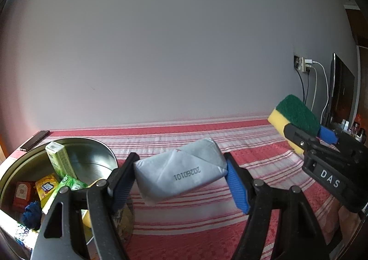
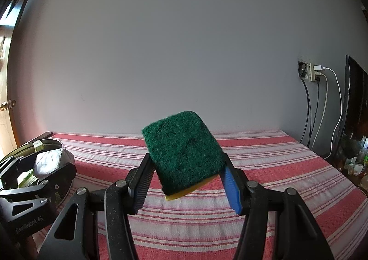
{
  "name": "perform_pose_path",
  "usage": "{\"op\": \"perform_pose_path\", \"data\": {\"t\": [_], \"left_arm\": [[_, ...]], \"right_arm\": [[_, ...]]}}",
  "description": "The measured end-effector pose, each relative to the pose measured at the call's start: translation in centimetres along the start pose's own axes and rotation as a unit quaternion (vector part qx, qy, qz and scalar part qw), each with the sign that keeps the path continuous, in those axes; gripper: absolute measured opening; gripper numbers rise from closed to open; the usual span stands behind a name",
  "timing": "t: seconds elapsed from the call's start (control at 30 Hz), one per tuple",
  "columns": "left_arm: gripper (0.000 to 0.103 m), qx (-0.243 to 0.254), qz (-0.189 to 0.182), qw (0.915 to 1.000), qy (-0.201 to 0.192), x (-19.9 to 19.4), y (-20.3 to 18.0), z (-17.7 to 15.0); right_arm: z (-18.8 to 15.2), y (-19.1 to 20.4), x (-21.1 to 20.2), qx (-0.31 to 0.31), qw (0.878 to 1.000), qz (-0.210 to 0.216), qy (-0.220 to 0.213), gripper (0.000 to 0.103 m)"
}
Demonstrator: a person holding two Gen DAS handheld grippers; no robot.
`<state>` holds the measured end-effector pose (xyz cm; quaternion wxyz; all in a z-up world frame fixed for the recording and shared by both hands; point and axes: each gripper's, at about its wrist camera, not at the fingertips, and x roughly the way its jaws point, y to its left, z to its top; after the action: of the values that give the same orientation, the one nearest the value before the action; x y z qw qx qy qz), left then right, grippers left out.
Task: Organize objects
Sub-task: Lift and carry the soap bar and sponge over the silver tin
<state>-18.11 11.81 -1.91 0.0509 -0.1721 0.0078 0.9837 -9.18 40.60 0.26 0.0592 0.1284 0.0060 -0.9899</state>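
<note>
So the left gripper point(image 1: 180, 181) is pinching a grey wrapped packet point(image 1: 179, 173) mid-frame, held off the striped cloth point(image 1: 264, 163), with the metal bowl point(image 1: 96, 151) of stuff sitting lower left. The right gripper point(image 2: 186, 178) is clamped on the green and yellow sponge point(image 2: 182, 155), centre frame. I'd swing the packet left over the rim first and let go low so it doesn't bounce out.

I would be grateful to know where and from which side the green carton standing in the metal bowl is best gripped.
Grip the green carton by its upper half, coming from above. It leans upright against the metal bowl wall with its top above the rim, while other packets crowd its base. Its flat opposite faces should suit the pads, probably.
</note>
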Motion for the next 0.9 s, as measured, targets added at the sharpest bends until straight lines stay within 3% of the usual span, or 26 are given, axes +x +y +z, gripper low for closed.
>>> {"op": "perform_pose_path", "data": {"t": [0.9], "left_arm": [[0.073,-0.002,0.005,0.9999,-0.016,-2.0,0.9,-0.4]], "right_arm": [[-0.5,1.3,-2.1,-0.003,1.0,0.022,-0.002,0.059]]}}
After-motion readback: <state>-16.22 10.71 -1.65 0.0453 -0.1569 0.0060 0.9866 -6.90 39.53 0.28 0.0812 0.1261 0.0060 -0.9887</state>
